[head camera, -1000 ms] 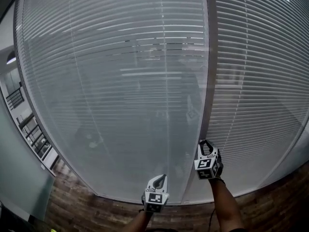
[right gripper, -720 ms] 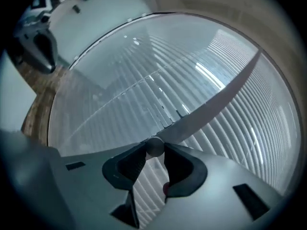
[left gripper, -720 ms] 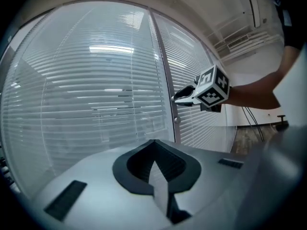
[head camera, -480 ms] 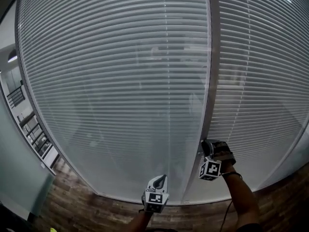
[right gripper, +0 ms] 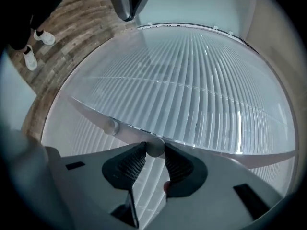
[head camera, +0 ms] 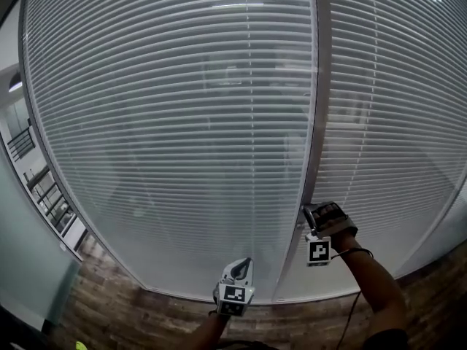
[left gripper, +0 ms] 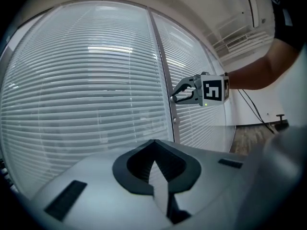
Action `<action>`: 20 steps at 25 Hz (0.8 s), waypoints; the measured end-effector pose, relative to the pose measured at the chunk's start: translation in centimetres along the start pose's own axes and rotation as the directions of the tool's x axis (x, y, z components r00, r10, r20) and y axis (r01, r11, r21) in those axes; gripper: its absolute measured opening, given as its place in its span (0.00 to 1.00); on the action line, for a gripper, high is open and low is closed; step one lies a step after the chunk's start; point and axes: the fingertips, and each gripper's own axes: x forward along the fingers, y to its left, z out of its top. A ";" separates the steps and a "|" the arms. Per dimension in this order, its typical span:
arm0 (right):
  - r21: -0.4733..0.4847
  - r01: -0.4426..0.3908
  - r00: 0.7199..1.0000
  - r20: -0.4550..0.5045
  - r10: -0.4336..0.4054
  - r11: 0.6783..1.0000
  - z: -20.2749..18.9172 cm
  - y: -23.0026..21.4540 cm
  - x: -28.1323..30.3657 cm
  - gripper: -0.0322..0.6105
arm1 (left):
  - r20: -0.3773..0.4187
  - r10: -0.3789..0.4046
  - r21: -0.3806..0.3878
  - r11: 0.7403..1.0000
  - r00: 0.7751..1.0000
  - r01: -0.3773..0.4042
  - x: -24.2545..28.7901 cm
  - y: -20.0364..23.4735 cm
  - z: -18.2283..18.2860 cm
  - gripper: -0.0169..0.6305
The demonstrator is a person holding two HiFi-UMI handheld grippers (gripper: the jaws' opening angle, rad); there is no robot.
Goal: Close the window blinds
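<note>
The window blinds (head camera: 175, 122) fill almost the whole head view as two tall panels, one on each side of a pale upright post (head camera: 315, 86). Their slats run level across the window, stacked from top to bottom. They are turned nearly flat, so only dim shapes show through. Low on the post a small round knob (right gripper: 155, 148) sticks out toward the person. The right gripper (head camera: 309, 211) holds it, with a ribbed pad pressed on either side of it and the jaws kept partly apart by its width. This gripper reaches in nearly level, and its marker cube hangs below the hand. A second knob (right gripper: 111, 126) sits on the same post just beside the held one, touching nothing. The left gripper (head camera: 246, 262) is lower and further left, in front of the left panel and well apart from the post. Its jaws are closed on each other with nothing between them, and they point at the slats. A wooden floor (head camera: 109, 297) runs along the foot of the window.
</note>
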 end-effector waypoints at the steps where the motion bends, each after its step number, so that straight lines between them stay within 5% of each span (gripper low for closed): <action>1: 0.007 0.006 1.000 0.003 -0.006 1.000 0.0 0.0 0.1 0.25 | -0.001 -0.002 0.001 1.000 1.000 0.002 0.1 -0.1 0.1 0.02; 9: -0.013 0.007 1.000 0.004 -0.007 1.000 -0.5 -0.6 0.2 0.25 | 0.009 -0.023 0.008 1.000 1.000 0.023 0.4 -0.9 1.4 0.02; 11: 0.052 -0.001 1.000 -0.022 0.002 0.999 -1.3 -0.1 0.2 0.25 | 0.011 -0.023 0.007 1.000 1.000 0.023 0.4 -1.0 1.2 0.02; 13: 0.243 0.004 0.999 -0.037 0.005 0.970 -2.0 0.5 0.1 0.25 | 0.006 -0.020 0.002 1.000 1.000 0.020 0.4 -1.0 0.8 0.02; 15: 0.538 0.014 1.000 -0.022 -0.003 0.843 -2.1 0.1 -0.4 0.25 | -0.001 -0.020 -0.007 1.000 1.000 0.020 0.5 -1.0 0.5 0.02; 17: 0.794 0.010 1.000 -0.004 -0.011 0.608 -2.1 -0.8 -0.8 0.27 | -0.004 -0.021 -0.013 1.000 1.000 0.021 0.7 -1.0 0.6 0.02; 19: 0.927 -0.002 1.000 0.008 -0.014 0.375 -2.2 -0.9 -0.4 0.29 | -0.003 -0.023 -0.011 1.000 1.000 0.023 0.8 -1.1 0.9 0.02; 20: 0.958 -0.002 1.000 0.007 -0.015 0.287 -2.2 -1.0 -0.1 0.29 | -0.002 -0.024 -0.010 1.000 1.000 0.024 0.8 -1.1 1.0 0.02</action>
